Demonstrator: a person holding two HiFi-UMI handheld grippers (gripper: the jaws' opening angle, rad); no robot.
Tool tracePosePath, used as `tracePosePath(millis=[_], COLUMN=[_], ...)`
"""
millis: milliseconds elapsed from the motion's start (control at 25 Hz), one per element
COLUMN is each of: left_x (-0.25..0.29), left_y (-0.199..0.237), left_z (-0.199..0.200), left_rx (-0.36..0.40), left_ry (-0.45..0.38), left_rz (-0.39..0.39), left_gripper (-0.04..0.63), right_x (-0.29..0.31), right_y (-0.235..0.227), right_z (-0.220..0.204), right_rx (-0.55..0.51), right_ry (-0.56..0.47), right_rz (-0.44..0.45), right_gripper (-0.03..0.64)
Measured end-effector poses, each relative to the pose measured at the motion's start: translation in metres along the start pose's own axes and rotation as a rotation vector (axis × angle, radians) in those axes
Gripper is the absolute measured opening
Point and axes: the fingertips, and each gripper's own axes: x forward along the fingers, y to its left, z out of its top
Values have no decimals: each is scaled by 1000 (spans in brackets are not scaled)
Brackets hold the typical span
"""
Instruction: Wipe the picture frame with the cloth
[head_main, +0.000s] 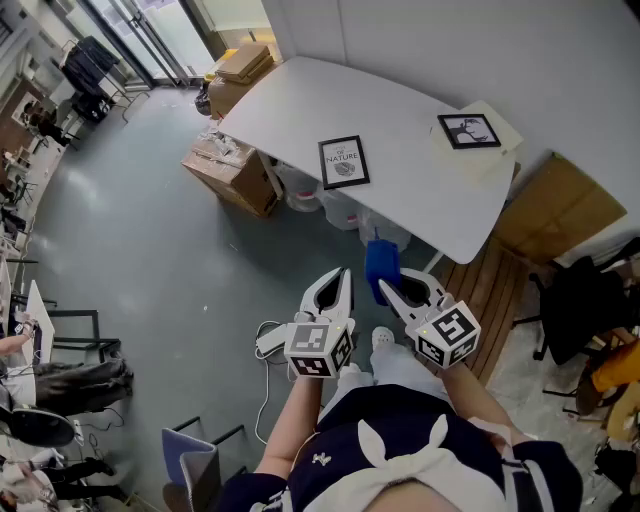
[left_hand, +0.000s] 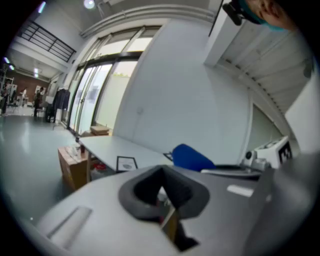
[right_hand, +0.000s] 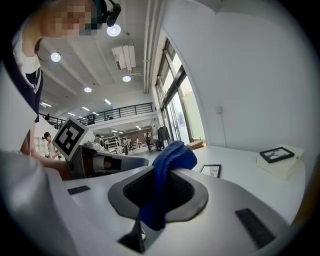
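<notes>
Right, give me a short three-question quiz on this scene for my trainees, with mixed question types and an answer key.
1. Multiple choice: what is clamped in the right gripper? A) a blue cloth B) a picture frame C) nothing
2. True or false: the left gripper is touching the nearer picture frame on the table.
3. Fill in: the farther picture frame lies on a cream ____.

Key: 1 A. 2 False: it is held short of the table, with its jaws together and empty. 3 box.
</notes>
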Motion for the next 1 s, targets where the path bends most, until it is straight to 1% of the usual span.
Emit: tracePosePath(millis=[280, 400, 600, 880, 1000], left_x=[27, 37, 42, 48, 51], left_y=[-6, -5, -2, 3, 4], left_z=[9, 13, 14, 14, 14], left_rx=[15, 16, 4, 9, 16], left_ry=[-7, -24, -44, -33, -26], left_rz=[4, 24, 72, 104, 103], left_gripper=[5, 5, 5, 4, 5], right_x=[6, 12, 17, 19, 21], right_y=[-23, -34, -39, -53, -56], right_z=[5, 8, 12, 10, 11], right_rx=[-2, -10, -39, -23, -16], right_ry=[-7, -10, -10, -5, -14], right_rz=[28, 52, 98, 105, 101], right_gripper=[61, 61, 61, 61, 61])
